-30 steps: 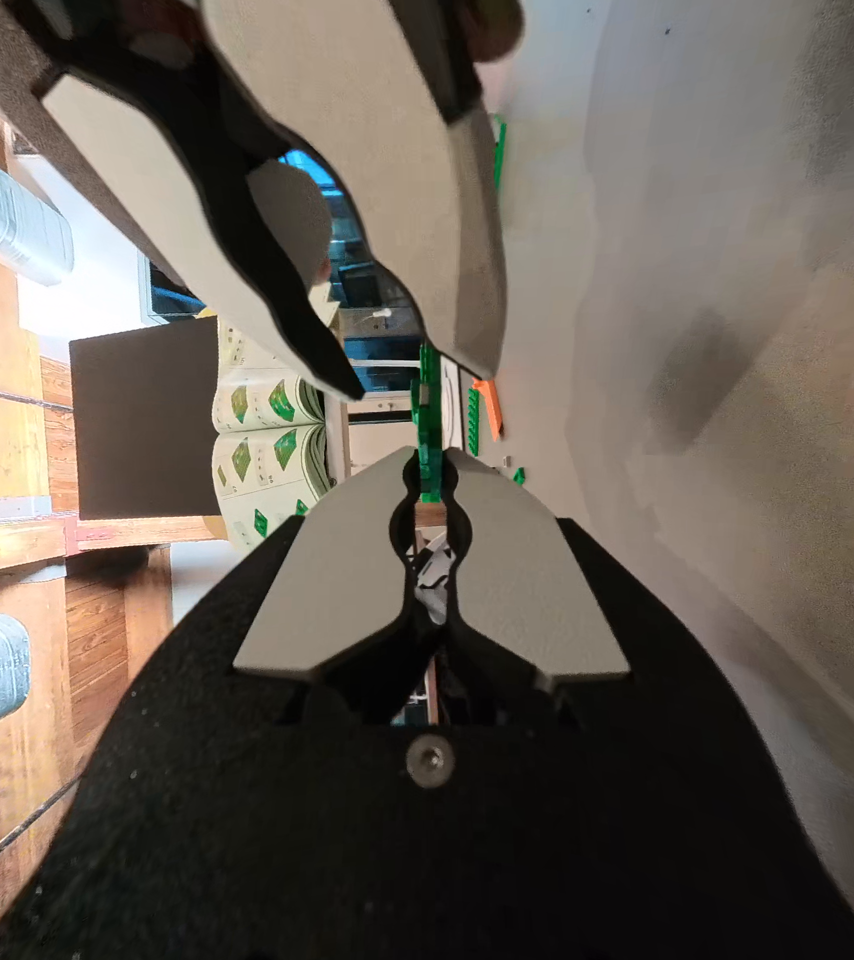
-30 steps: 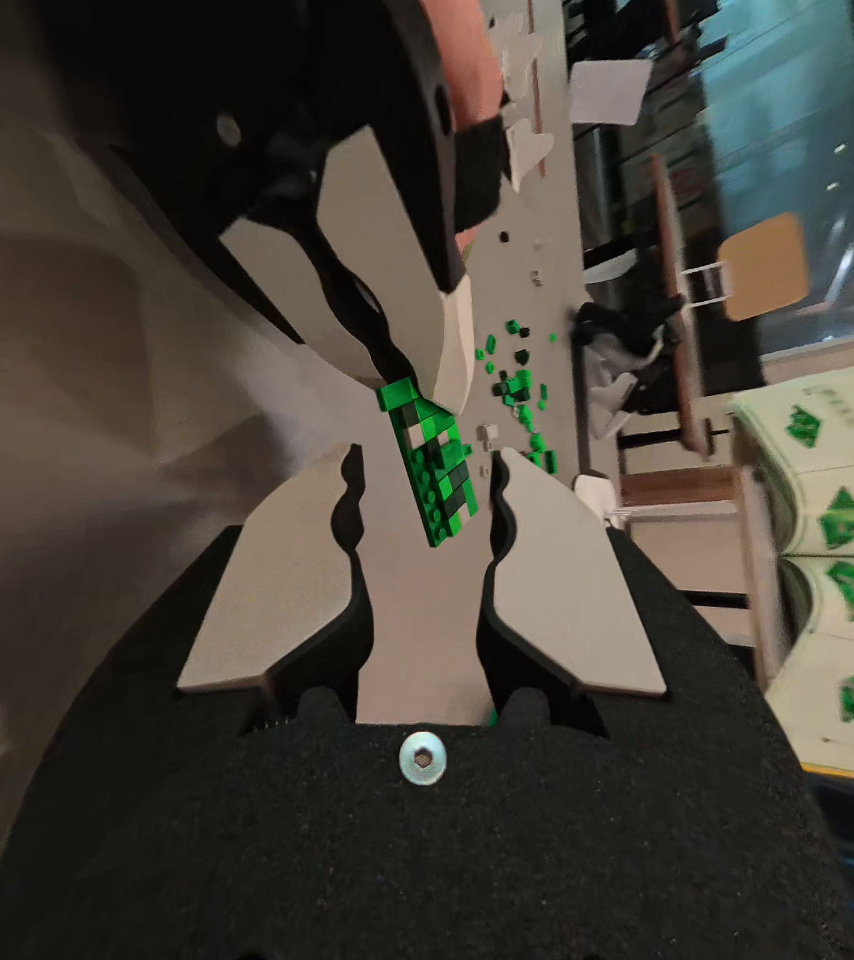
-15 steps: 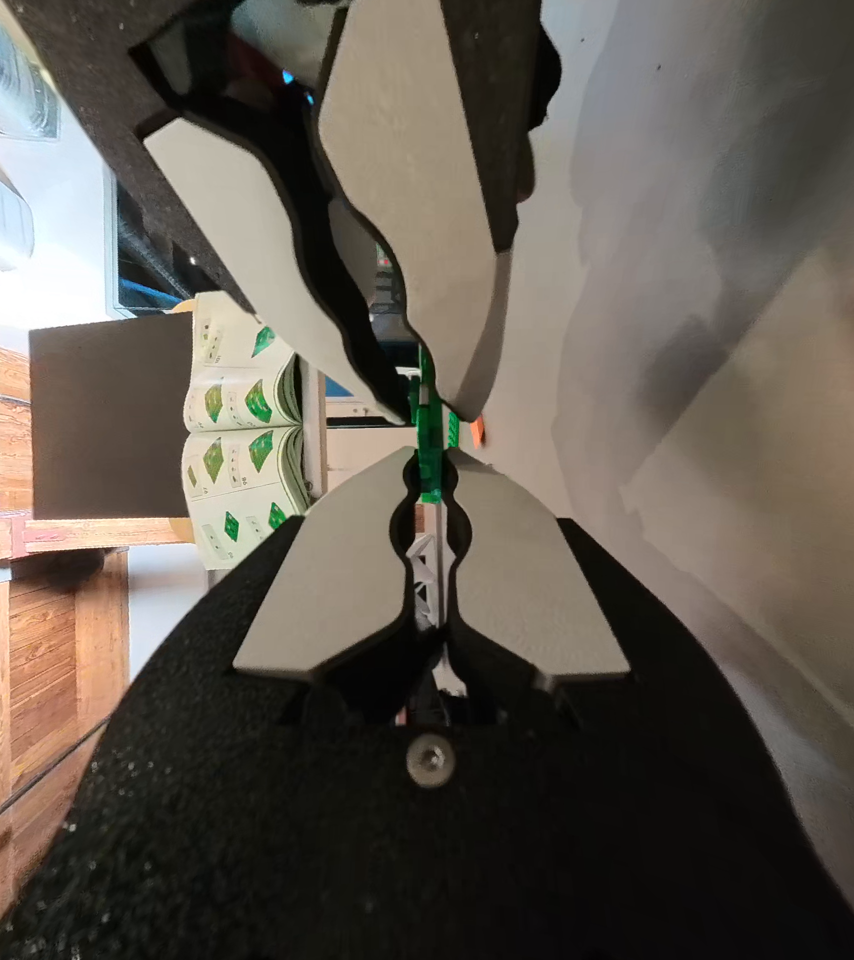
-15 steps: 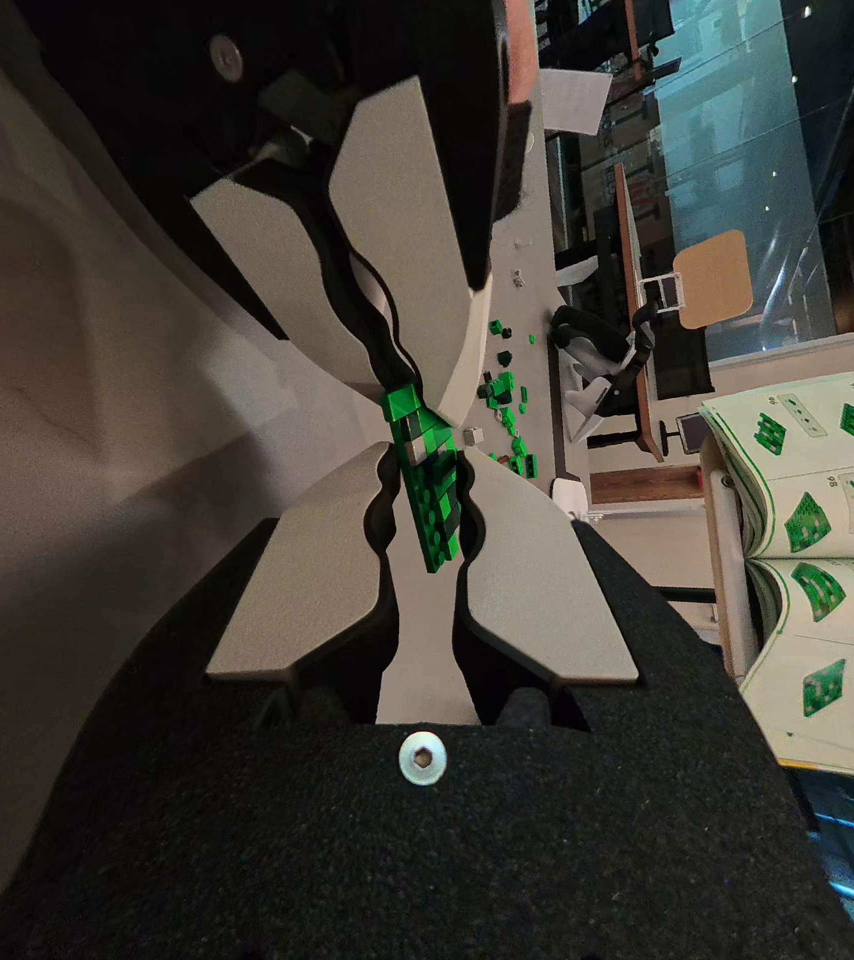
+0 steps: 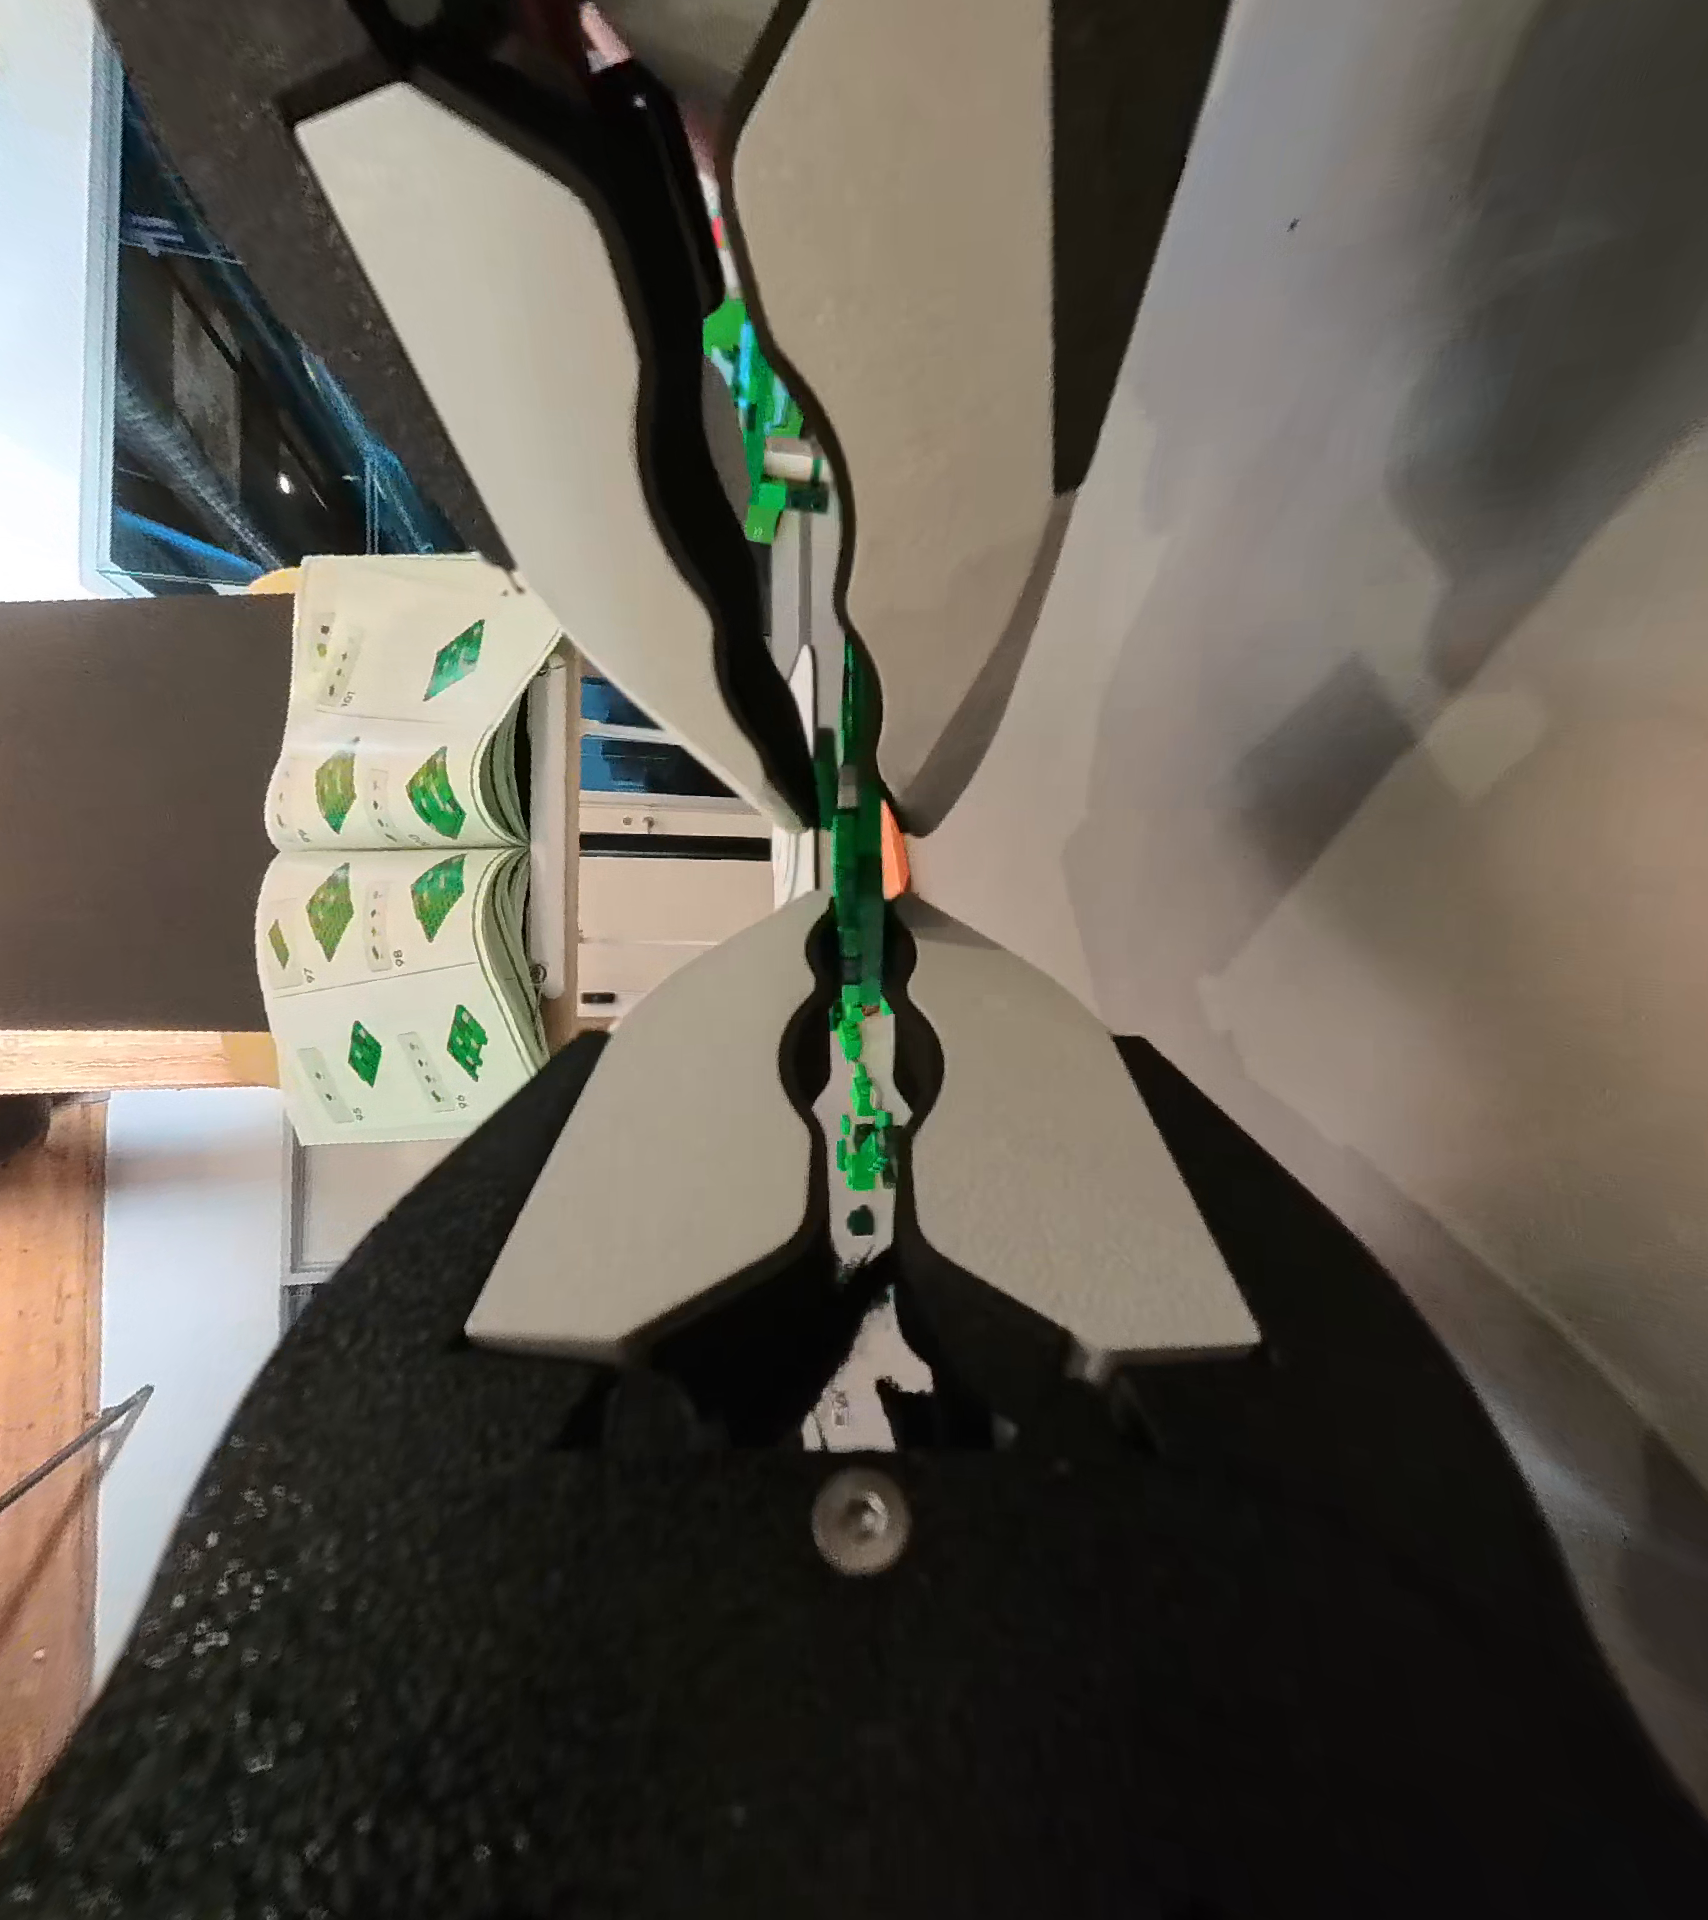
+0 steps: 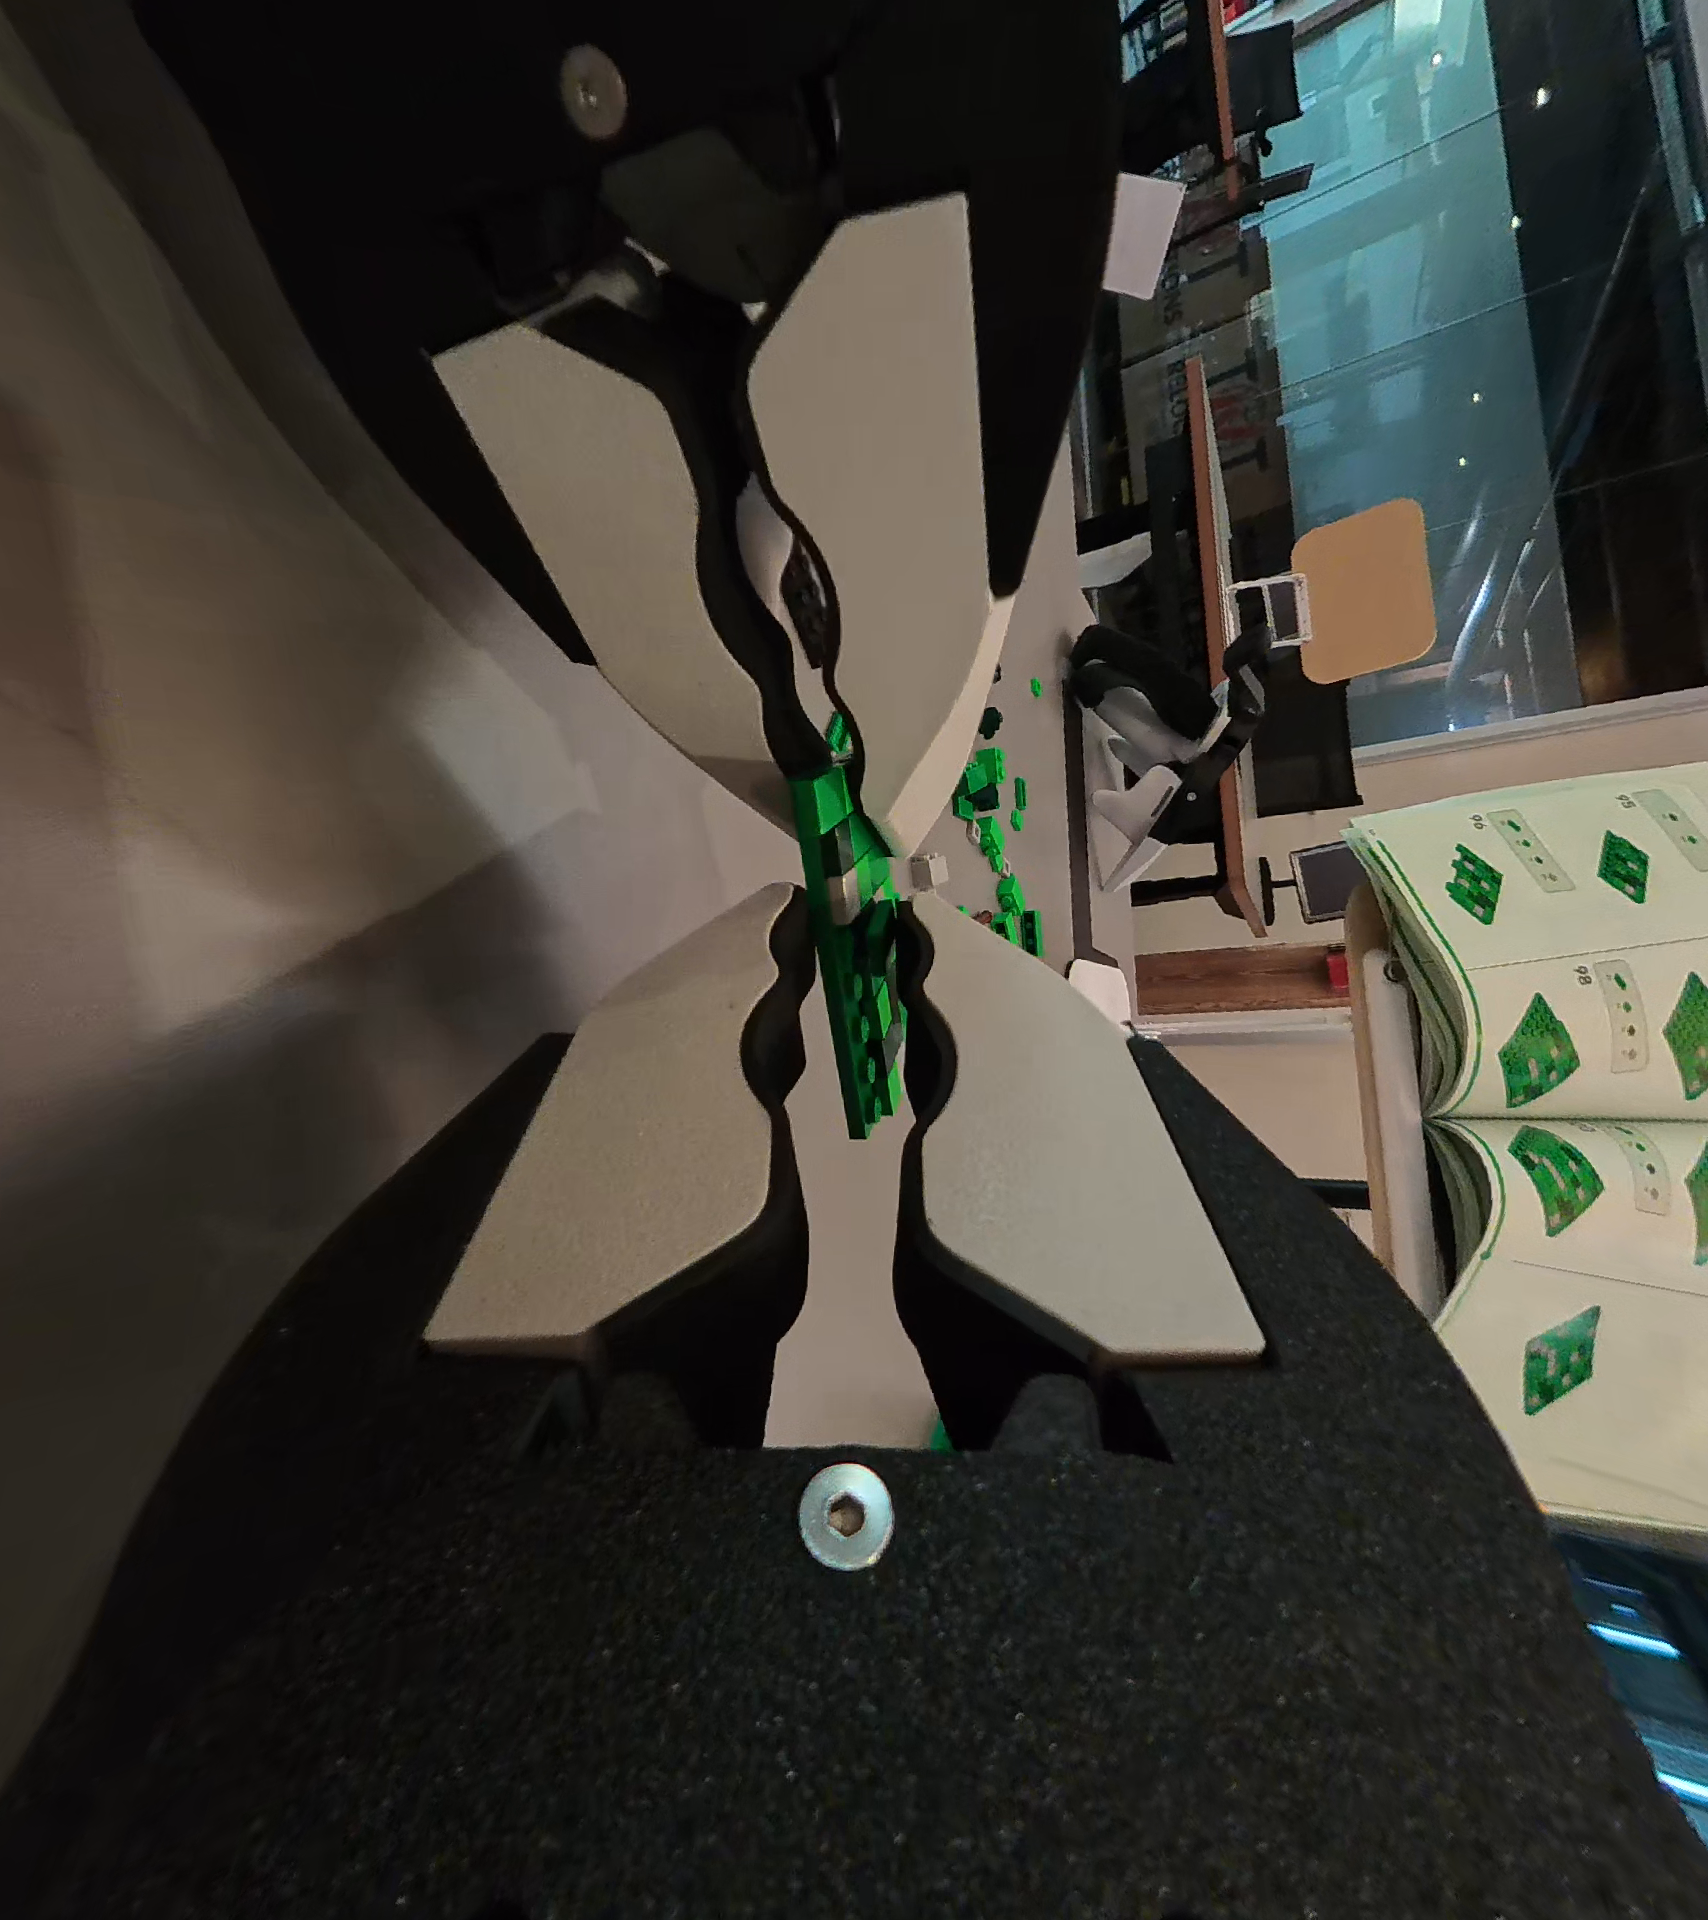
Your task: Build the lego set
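1. Left tongs (image 5: 855, 920): clenched on the near end of the green lego plate (image 5: 855, 883), seen edge-on as a thin strip. Grip unchanged over the last second.
2. Right tongs (image 6: 855, 902): spread wide a second ago, now closed in on the plate's free end. Appear to touch both faces; firmness of the pinch not confirmed.
3. Consequence: plate now held at both ends, aloft and clear of the table (image 6: 206, 831), tongs tip to tip. Judged a handover or a re-grip, not yet the seating of a new brick. Risk: twisting the thin plate if the tongs pull out of line.
4. Right wrist view only: studded face of the plate, with dark and grey tiles among the green, and how far its end reaches back between the fingers.
5. Left wrist view only: an orange piece (image 5: 891, 852) just behind the plate; whether lying on the table, cannot tell.
6. Farther off: loose green bricks (image 6: 985, 790) scattered on the table, well apart from the plate.
7. Farthest: open instruction booklet (image 6: 1608, 1039) standing at the table's edge, visible in both views.
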Tool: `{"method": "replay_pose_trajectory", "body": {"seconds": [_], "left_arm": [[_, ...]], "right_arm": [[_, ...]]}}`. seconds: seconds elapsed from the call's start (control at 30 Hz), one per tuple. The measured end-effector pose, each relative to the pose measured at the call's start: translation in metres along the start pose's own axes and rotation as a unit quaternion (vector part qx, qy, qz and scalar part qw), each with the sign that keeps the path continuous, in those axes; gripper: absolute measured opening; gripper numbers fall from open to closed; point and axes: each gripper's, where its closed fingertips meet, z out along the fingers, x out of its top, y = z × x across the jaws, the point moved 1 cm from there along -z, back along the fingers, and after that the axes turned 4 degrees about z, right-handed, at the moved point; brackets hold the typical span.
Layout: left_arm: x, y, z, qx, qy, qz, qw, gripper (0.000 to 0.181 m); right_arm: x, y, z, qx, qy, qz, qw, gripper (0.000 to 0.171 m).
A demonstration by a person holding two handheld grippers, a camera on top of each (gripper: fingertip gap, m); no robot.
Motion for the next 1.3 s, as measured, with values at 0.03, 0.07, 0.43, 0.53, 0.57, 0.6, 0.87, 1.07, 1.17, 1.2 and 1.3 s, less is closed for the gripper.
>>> {"method": "replay_pose_trajectory", "body": {"seconds": [0.03,0.07,0.43,0.53,0.57,0.6,0.87,1.07,1.17,1.2,1.3], "left_arm": [[-0.0002,0.0004,0.0001,-0.002,-0.001,-0.001,1.000,0.006],[-0.0003,0.0004,0.0002,-0.002,-0.002,-0.001,1.000,0.006],[-0.0014,0.0027,0.0008,-0.016,-0.007,-0.013,1.000,0.006],[-0.0018,0.0022,0.0006,-0.017,-0.008,-0.017,1.000,0.006],[-0.0020,0.0018,0.0006,-0.016,-0.008,-0.019,1.000,0.006],[-0.0020,0.0015,0.0006,-0.015,-0.009,-0.019,1.000,0.006],[-0.0018,0.0011,-0.0001,-0.023,-0.008,-0.037,0.999,0.006],[-0.0008,0.0016,-0.0002,-0.030,-0.009,-0.046,0.998,0.006],[0.0000,0.0010,-0.0003,-0.031,-0.010,-0.049,0.998,0.006],[0.0002,0.0007,-0.0004,-0.033,-0.010,-0.054,0.998,0.006],[0.0007,0.0004,-0.0007,-0.038,-0.010,-0.064,0.997,0.006]], "right_arm": [[-0.0001,-0.0003,-0.0002,-0.001,-0.002,-0.002,1.000,0.013],[-0.0001,-0.0003,-0.0005,-0.003,-0.003,-0.003,1.000,0.013],[-0.0006,-0.0016,-0.0006,-0.023,-0.015,-0.026,0.999,0.011],[-0.0003,-0.0008,-0.0006,-0.034,-0.018,-0.033,0.999,0.011],[-0.0002,-0.0003,-0.0006,-0.038,-0.019,-0.036,0.998,0.011],[0.0000,0.0002,-0.0007,-0.042,-0.020,-0.040,0.998,0.011],[0.0013,0.0015,-0.0020,-0.062,-0.022,-0.058,0.996,0.010],[0.0010,0.0010,-0.0033,-0.070,-0.019,-0.056,0.996,0.010],[0.0013,0.0015,-0.0045,-0.076,-0.012,-0.048,0.996,0.010],[0.0011,0.0018,-0.0049,-0.078,-0.009,-0.041,0.996,0.010],[0.0012,0.0024,-0.0058,-0.083,-0.004,-0.034,0.996,0.010]]}}
